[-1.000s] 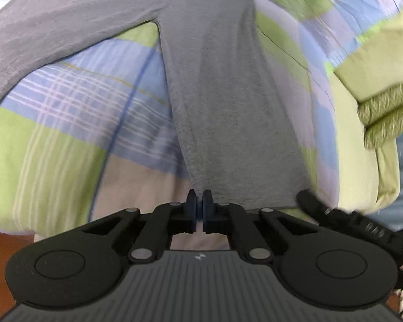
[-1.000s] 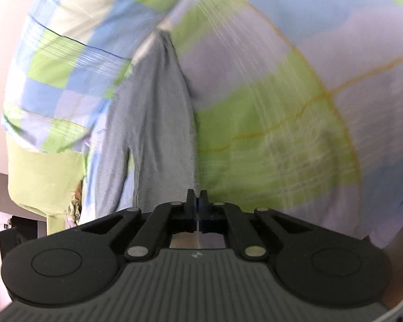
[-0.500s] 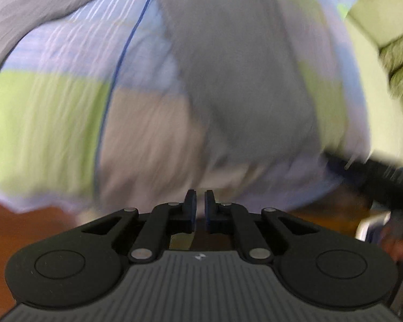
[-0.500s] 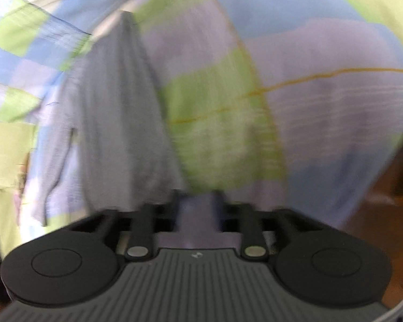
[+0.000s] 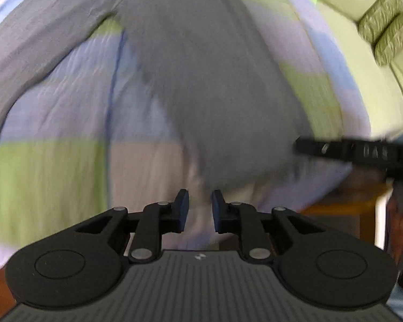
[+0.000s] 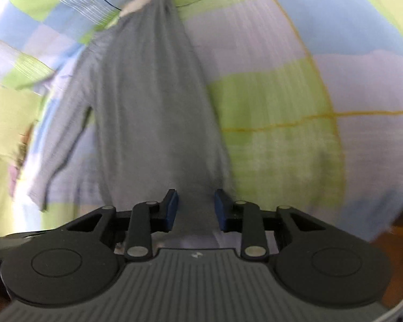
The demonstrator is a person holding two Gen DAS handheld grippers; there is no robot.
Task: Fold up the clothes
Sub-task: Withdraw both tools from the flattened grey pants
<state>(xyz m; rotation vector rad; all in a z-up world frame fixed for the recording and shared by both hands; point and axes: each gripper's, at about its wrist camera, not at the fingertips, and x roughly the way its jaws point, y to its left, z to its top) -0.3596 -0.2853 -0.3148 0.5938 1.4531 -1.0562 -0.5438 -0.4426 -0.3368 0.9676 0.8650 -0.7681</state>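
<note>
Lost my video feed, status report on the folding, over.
Left tongs open, empty. Right tongs open, straddling hem of grey long-sleeved shirt. Shirt flat on checked quilt. Nothing in the way.

Plaid-covered bed, grey long-sleeved shirt spread flat on it.

A home bedroom: a bed covered with a plaid quilt in green, blue and lilac, green patterned cushions at its edge, and a wooden floor below.
</note>
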